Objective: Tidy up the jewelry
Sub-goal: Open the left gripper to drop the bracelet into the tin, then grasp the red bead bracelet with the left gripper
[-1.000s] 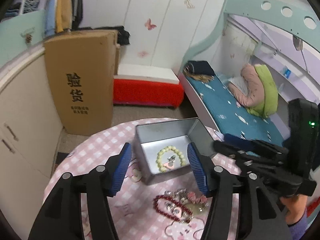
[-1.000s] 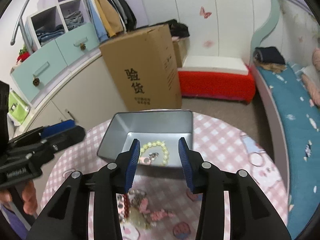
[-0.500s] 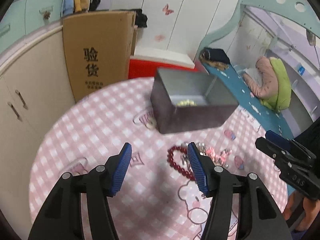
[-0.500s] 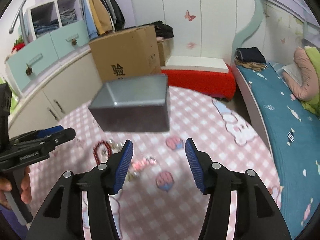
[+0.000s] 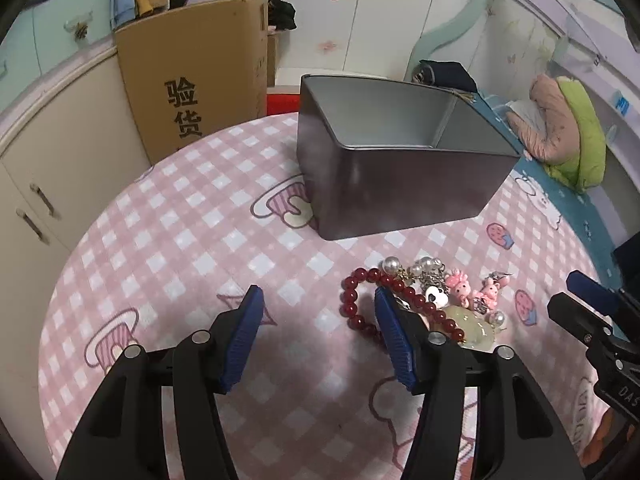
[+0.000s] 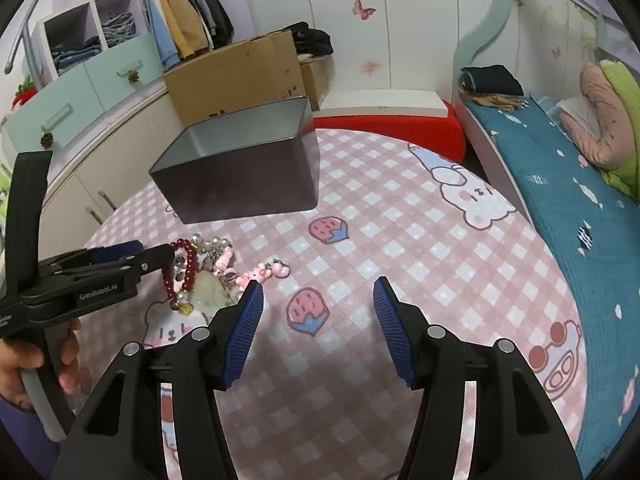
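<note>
The left gripper [image 5: 316, 312], jaws just narrowing yet empty, hides part of the red bead bracelet [image 5: 362, 300] in the jewelry heap [image 5: 440, 300] before the metal tin [image 5: 400, 192], whose contents can't be seen. The right gripper [image 6: 318, 298] gapes empty over the checked tablecloth [image 6: 400, 240].

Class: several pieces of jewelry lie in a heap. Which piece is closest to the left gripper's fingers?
The dark red bead bracelet: its loop lies right at the left gripper's inner finger, while the pearls and pink charms lie beyond.
</note>
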Motion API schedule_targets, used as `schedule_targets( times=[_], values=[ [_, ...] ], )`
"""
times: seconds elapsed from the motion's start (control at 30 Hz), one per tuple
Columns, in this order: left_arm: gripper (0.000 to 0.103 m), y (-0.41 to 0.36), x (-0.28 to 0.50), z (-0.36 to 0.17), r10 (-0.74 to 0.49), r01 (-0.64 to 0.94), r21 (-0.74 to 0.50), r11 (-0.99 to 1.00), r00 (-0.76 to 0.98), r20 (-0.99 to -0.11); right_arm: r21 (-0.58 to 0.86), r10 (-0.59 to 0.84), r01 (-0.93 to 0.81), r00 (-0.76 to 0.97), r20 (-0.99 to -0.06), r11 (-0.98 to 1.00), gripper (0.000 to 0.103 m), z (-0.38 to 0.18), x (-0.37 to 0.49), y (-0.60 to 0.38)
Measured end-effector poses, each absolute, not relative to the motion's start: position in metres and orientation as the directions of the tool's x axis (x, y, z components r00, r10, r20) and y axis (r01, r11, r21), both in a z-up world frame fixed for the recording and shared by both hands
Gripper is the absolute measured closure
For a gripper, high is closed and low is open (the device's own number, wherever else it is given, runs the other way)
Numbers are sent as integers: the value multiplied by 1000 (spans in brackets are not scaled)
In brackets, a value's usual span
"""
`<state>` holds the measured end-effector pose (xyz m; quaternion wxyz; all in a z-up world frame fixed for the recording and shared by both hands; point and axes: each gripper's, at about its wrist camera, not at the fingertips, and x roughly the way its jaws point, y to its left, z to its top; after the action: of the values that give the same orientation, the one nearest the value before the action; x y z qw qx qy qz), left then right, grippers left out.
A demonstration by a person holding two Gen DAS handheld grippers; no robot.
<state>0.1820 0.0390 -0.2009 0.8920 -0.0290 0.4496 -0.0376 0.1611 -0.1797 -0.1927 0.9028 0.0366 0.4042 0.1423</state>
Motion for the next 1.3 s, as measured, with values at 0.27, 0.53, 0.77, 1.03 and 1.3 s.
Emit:
schedule_targets(
  times=[0.27, 0.53, 0.77, 1.03, 1.3],
  values=[
    [97, 36, 181, -200, -38, 69, 5, 998, 601, -798, 157, 275, -238, 626, -729, 958, 47, -198, 165, -171],
    [97, 57, 157, -154, -131, 82, -104, 991, 681, -720, 80, 231, -262, 617, -752, 962, 47, -207, 177, -158],
    [97, 71, 139, -120, -135, 82, -112, 990, 736, -663, 39, 238, -324, 602, -762, 945, 48, -207, 191, -139],
    [97, 73, 140, -119, -174, 100, -149, 984, 722, -669, 72, 294, -381, 566, -770, 922, 74, -205, 199, -129],
    [97, 71, 139, -118, -181, 109, -149, 983, 718, -672, 78, 330, -442, 530, -781, 894, 72, -203, 213, -124]
  ],
)
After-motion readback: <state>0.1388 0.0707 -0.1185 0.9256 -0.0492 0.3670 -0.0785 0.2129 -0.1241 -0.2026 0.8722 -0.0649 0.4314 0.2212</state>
